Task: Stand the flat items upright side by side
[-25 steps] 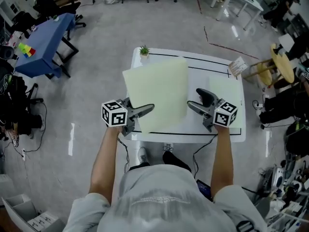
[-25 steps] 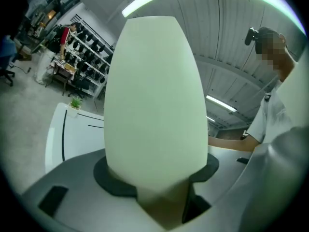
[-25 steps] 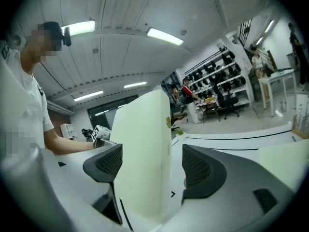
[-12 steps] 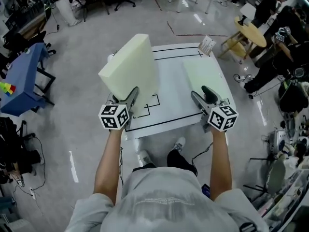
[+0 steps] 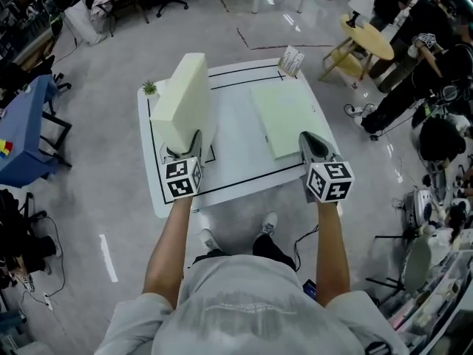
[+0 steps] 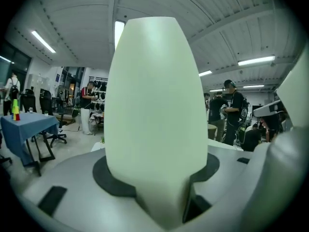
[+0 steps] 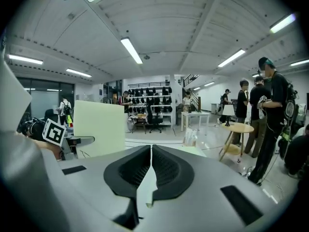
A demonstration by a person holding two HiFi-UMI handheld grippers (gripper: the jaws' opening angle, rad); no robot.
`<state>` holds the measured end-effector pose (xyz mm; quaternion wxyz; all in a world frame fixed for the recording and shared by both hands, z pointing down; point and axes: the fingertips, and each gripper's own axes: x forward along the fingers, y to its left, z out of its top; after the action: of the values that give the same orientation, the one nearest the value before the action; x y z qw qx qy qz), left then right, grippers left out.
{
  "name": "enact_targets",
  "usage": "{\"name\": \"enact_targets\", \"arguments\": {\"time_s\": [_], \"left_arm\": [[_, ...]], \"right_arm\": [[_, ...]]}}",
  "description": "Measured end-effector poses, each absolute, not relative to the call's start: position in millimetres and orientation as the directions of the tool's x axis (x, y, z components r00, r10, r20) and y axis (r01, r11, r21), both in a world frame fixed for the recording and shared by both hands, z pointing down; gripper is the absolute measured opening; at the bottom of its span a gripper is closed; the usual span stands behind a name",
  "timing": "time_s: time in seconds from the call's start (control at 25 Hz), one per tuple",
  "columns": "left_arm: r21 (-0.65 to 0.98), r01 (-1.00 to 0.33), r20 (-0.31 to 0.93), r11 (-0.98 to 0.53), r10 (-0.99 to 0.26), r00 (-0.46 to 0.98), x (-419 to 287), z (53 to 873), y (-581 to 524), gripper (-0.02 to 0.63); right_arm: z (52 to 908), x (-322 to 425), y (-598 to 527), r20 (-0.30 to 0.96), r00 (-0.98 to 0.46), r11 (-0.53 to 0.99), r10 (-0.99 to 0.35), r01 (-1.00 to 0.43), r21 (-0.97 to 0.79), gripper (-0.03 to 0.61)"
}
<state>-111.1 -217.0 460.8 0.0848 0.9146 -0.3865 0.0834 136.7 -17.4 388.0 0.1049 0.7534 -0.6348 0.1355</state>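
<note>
Change noted: the thick pale-green foam slab (image 5: 185, 95), tilted a moment earlier, stood upright at the left of the white table (image 5: 236, 172), clamped in my left tongs (image 5: 194, 140). My right tongs (image 5: 309, 143) had just closed, apparently on nothing, at the near edge of the thin pale-green sheet (image 5: 281, 113), which lay flat. One item up, one pending.
</note>
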Motion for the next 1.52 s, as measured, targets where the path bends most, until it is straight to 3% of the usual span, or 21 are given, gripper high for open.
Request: {"name": "enact_targets", "arguments": {"time_s": [0.68, 1.16, 1.52], "left_arm": [[-0.044, -0.912, 0.173, -0.407, -0.902, 0.395, 2.3, 486.9, -215.4, 0.301], [-0.030, -0.950, 0.203, -0.310, -0.933, 0.298, 26.9, 501.6, -218.5, 0.321], [0.043, -0.951, 0.271, -0.305, -0.913, 0.305, 24.0, 515.2, -203.6, 0.345]], "right_arm": [[439.9, 262.3, -49.8, 0.385, -0.028, -0.003, -0.923, -0.997, -0.078, 0.030], [448.1, 306.8, -54.6, 0.383, -0.097, 0.068, -0.919, -0.994, -0.088, 0.029], [450.5, 319.3, -58.7, 0.373, -0.123, 0.087, -0.920, -0.990, -0.111, 0.030]]}}
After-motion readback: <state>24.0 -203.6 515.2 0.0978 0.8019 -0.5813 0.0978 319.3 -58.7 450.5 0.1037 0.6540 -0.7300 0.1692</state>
